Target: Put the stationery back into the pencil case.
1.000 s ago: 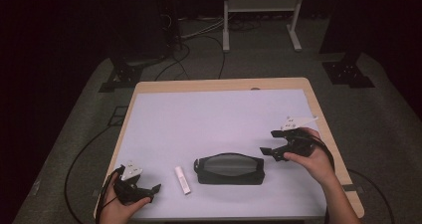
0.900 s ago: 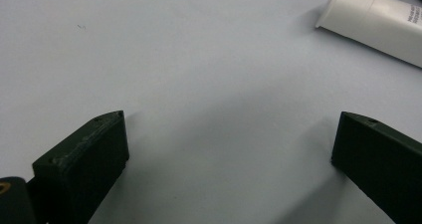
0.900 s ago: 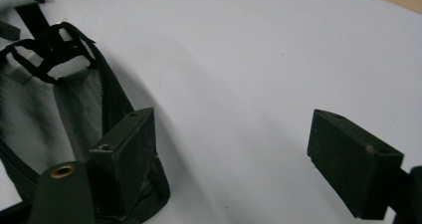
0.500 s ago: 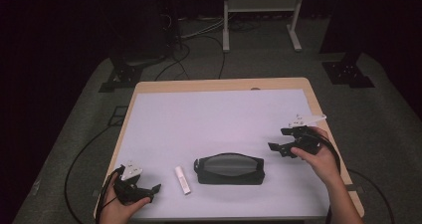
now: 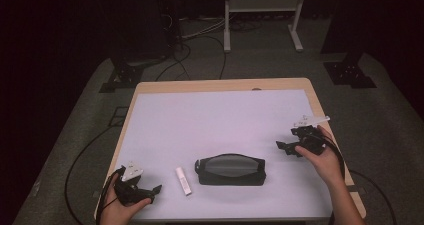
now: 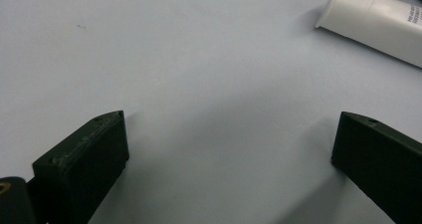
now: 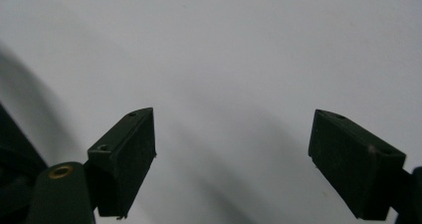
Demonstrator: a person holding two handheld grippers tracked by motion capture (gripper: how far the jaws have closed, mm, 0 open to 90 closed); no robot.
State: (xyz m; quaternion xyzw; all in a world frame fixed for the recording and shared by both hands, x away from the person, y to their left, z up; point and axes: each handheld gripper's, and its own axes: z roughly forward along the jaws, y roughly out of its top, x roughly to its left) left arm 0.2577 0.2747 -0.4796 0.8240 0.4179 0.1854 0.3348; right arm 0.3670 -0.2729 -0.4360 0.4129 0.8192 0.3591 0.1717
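Left tool (image 5: 150, 192) sits low at the near-left corner of the pale lavender counter (image 5: 220, 120), its two black jaws spread wide with nothing between them; in the left gripper view (image 6: 226, 149) only bare counter surface lies in the gap. Just to its right lies the small white plastic tube (image 5: 183, 180), flat on the counter and running roughly near to far; its capped end (image 6: 378, 20) shows ahead of that tool and to one side, apart from the jaws. Right of the tube, close but not touching, rests the dark grey soft zip pouch (image 5: 230, 169), lengthwise across the counter; whether its zip is open I cannot tell. Farther right, well apart from the pouch, the right tool (image 5: 284, 146) hovers near the counter's right edge, its jaws also released and empty (image 7: 231, 149), pointing leftward toward the pouch.

Judging by this layout, the work is at its opening step: both tools are free and nothing is picked up yet. The likely next move is for the left tool to swing its jaws onto the tube and straddle its narrow body squarely before clenching, since a round tube may roll away, while the right tool closes in to steady the pouch.
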